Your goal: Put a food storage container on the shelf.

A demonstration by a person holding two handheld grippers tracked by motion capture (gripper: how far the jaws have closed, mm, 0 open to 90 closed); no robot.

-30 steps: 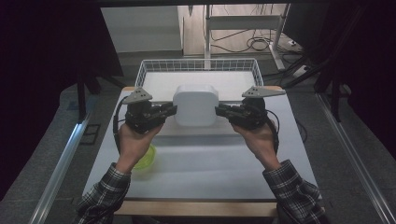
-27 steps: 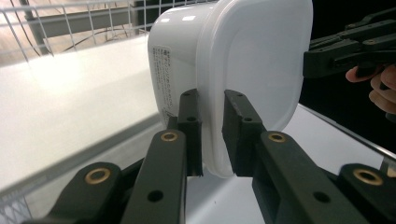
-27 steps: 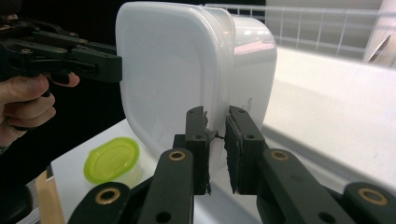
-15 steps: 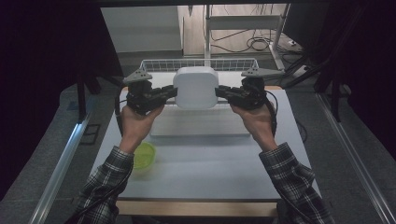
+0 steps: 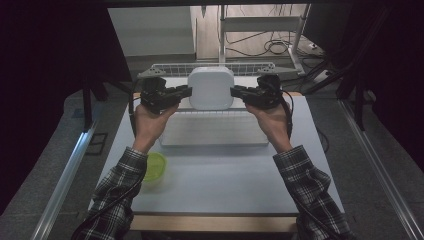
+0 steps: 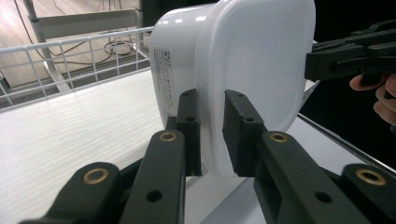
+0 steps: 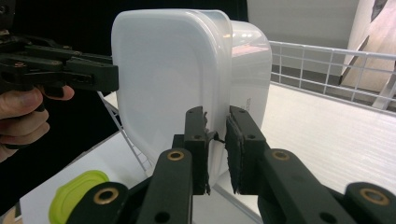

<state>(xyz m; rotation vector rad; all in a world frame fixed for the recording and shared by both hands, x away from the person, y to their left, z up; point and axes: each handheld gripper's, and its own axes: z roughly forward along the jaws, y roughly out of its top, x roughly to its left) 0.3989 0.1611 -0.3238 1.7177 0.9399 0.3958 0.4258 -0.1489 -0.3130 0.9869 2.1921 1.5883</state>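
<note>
Tabletop (image 5: 220,175): white, with wire basket (image 5: 210,68) at its far edge.
Box (image 5: 211,88): white, lidded, held up over basket's near rim.
Left gripper (image 5: 186,92): pinching box's left rim.
Right gripper (image 5: 235,92): pinching its right rim.
Green lid (image 5: 155,167): near left edge.

Small printed label on side of white container (image 6: 164,77); print too fine to read.

A pale grey table (image 5: 225,180) is carrying a white wire basket (image 5: 215,70), sitting just beyond both tongs, and a lime-green lid (image 5: 155,167), lying well behind the left tongs beside the person's left sleeve.
</note>
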